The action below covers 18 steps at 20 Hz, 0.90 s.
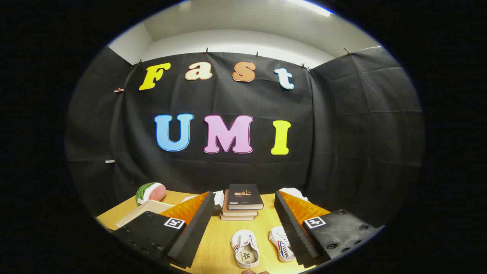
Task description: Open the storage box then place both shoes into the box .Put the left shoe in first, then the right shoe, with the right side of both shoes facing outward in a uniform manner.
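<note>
My gripper (pixel 243 224) hangs with fingers spread wide and holding nothing above the desk (pixel 213 243), both shoes lying between them toward its near edge, left shoe (pixel 245 248) beside right shoe (pixel 281 243), a stack of books (pixel 242 203) beyond.

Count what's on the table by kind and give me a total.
Shoes: 2, one between the open gripper's fingers, the other beside it
Books: 3, in one stack beyond the shoes
Watermelon slice: 1
Tray: 1
White items partly hidden behind the fingers, kind unclear: 2, and
Total: 9
</note>
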### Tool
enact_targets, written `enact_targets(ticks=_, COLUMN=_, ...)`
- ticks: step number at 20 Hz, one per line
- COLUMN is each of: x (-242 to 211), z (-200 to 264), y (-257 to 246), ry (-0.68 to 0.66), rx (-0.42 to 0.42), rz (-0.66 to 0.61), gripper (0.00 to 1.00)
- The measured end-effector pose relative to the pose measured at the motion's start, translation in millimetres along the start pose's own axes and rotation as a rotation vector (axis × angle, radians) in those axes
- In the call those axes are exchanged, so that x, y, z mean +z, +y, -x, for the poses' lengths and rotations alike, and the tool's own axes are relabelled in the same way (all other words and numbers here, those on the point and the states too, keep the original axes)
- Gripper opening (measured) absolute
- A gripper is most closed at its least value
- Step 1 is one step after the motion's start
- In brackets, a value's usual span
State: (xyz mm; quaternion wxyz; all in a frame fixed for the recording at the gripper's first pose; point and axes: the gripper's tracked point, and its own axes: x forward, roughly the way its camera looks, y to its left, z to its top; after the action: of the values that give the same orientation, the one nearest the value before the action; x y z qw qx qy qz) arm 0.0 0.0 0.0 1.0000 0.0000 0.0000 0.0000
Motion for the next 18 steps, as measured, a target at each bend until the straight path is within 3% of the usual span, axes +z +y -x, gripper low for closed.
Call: enact_targets(ticks=18, x=-4.5, z=2.2, y=4.1, ry=0.031, rx=-0.015, rz=0.005, gripper=0.97)
